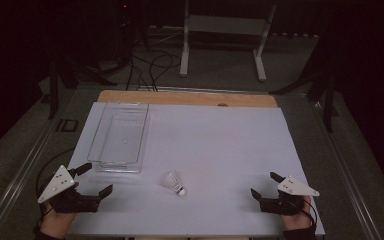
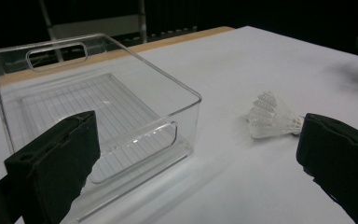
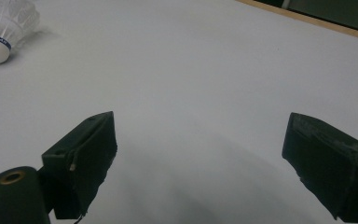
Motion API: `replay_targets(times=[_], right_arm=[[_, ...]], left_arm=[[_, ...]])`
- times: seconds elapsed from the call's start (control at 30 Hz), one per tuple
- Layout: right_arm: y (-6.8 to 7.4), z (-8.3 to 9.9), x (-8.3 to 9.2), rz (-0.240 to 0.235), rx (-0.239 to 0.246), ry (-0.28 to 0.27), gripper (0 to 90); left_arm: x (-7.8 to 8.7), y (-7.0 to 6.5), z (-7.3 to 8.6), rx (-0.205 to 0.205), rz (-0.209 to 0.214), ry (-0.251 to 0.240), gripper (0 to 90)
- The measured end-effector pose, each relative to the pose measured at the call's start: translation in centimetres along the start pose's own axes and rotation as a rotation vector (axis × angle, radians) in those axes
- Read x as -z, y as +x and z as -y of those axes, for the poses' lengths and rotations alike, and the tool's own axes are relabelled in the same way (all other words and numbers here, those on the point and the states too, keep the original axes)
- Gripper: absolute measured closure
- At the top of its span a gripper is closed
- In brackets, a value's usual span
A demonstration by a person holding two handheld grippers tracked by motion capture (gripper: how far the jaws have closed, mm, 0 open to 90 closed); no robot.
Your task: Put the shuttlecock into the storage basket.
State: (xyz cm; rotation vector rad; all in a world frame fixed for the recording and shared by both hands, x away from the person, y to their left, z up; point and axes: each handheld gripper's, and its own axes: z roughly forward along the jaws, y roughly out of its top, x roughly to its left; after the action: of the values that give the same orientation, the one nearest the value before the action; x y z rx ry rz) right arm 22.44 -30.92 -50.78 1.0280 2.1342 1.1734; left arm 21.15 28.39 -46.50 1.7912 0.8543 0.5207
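High view: a white shuttlecock [image 1: 173, 183] lies on the bench [image 1: 220, 150] between the left tongs [image 1: 96, 179] and right tongs [image 1: 263, 184], both wide open, empty.

Left gripper view: clear bin [image 2: 98, 112] ahead, shuttlecock [image 2: 272, 117] by one jaw.

Right gripper view: shuttlecock [image 3: 4, 25] far off.

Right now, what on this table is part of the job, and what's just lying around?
In play:
shuttlecock, lying on its side
clear bin, empty
left gripper, jaws open
right gripper, jaws open

Just about:
white stand beyond the table
cables on the floor
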Motion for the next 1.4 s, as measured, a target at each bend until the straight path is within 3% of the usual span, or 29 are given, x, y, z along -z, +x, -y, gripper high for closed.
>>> replay_targets(times=[0.17, 0.3, 0.57, 0.73, 0.77, 1.03, 1.1, 1.13, 1.23, 1.4], right_arm=[[0.1, 0.0, 0.0, -0.001, -0.003, 0.000, 9.6], [0.1, 0.0, 0.0, -0.004, -0.005, 0.001, 9.7], [0.2, 0.0, -0.1, -0.012, -0.007, 0.007, 9.6], [0.1, 0.0, -0.1, -0.017, -0.009, 0.011, 9.7], [0.2, 0.0, -0.2, -0.020, -0.007, 0.013, 9.7], [0.2, 0.0, -0.3, -0.031, -0.015, 0.022, 9.7], [0.2, 0.0, -0.3, -0.035, -0.016, 0.024, 9.7], [0.2, 0.0, -0.3, -0.035, -0.016, 0.024, 9.7], [0.2, 0.0, -0.3, -0.037, -0.014, 0.027, 9.7], [0.2, 0.0, -0.3, -0.037, -0.015, 0.027, 9.7]], left_arm=[[0.1, 0.0, -0.5, -0.011, 0.013, 0.014, 0.2], [0.2, -0.1, -1.2, -0.044, 0.054, 0.056, 0.2], [-0.3, -0.3, -1.8, -0.062, 0.110, 0.100, 0.2], [-0.6, -0.4, -2.4, -0.052, 0.140, 0.123, 0.2], [-0.7, -0.5, -2.6, -0.072, 0.138, 0.144, 0.2], [-1.2, -0.9, -3.2, -0.105, 0.185, 0.187, 0.2], [-1.5, -1.1, -3.4, -0.113, 0.207, 0.224, 0.2], [-1.5, -1.1, -3.4, -0.113, 0.207, 0.224, 0.2], [-1.8, -1.1, -3.4, -0.124, 0.212, 0.286, 0.2], [-2.1, -1.2, -3.3, -0.129, 0.235, 0.326, 0.2]])
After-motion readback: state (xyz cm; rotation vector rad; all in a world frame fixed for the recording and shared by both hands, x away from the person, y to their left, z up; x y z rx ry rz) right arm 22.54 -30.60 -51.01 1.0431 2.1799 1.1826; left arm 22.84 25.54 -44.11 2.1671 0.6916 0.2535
